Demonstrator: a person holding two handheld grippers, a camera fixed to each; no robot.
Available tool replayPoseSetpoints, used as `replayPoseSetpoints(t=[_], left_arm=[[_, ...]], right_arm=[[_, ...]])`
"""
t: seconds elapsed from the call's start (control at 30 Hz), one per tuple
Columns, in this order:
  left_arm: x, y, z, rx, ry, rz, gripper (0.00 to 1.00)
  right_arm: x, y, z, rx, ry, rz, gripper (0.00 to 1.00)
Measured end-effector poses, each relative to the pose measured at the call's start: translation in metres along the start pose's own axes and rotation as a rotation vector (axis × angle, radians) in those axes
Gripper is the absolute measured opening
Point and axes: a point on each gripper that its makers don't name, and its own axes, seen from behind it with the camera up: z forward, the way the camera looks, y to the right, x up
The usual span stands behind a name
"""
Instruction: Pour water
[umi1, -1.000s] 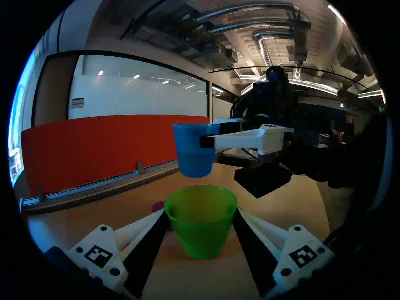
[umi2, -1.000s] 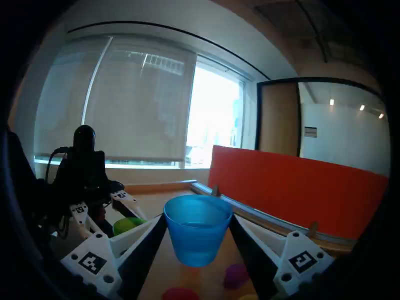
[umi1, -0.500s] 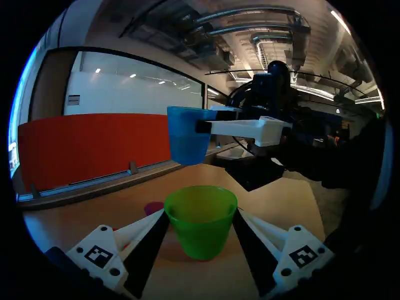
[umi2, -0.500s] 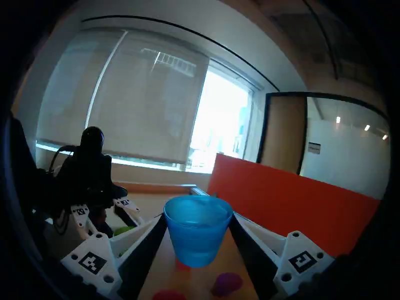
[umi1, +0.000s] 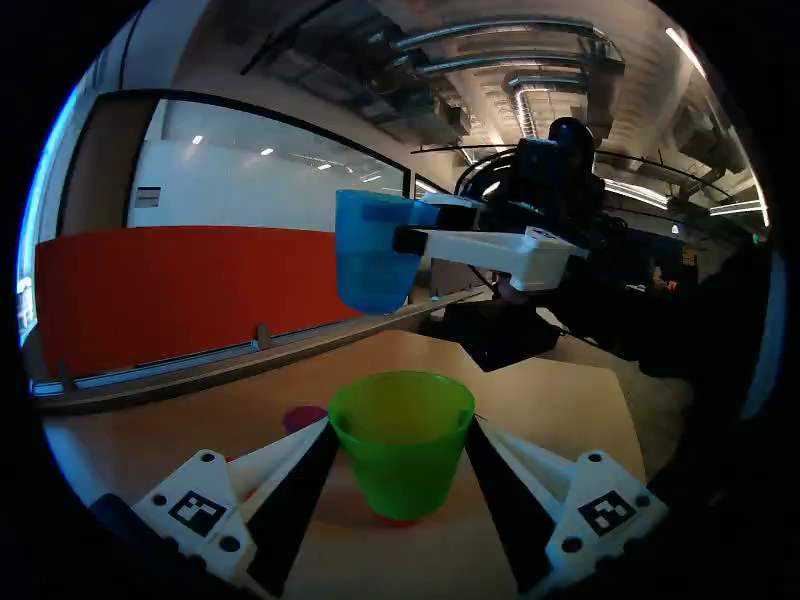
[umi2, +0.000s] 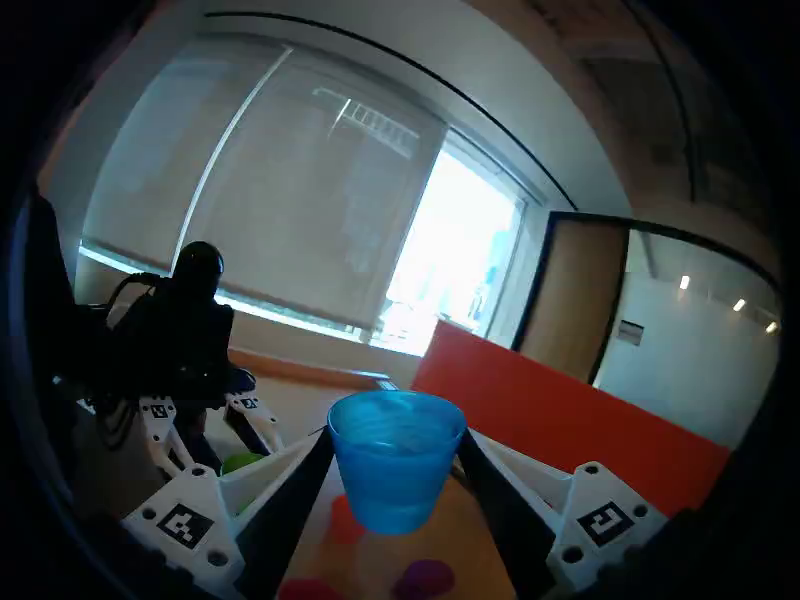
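The left gripper is clamped on a green cup, which stands upright, low over the counter. Beyond and above it, slightly left in the left gripper view, the right gripper is clamped on a blue cup holding water, nearly upright. The pour likely needs the blue cup brought over the green rim, then tipped.

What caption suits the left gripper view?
Left gripper grips a green cup; right gripper holds a blue cup higher, beyond it.
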Motion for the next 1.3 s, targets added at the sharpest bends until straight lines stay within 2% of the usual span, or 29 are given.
replayPoseSetpoints(t=[0.47,0.9,1.3], left_arm=[[0.006,0.003,0.000,-0.001,0.022,0.018,0.86],[0.009,0.007,-0.001,0.001,0.027,0.032,0.86],[0.011,0.006,-0.002,0.012,0.038,0.045,0.86]], right_arm=[[0.016,0.004,0.000,0.006,-0.004,-0.164,0.91],[0.022,0.005,0.002,0.004,-0.019,-0.284,0.91],[0.026,0.007,0.005,0.005,-0.031,-0.399,0.91]])
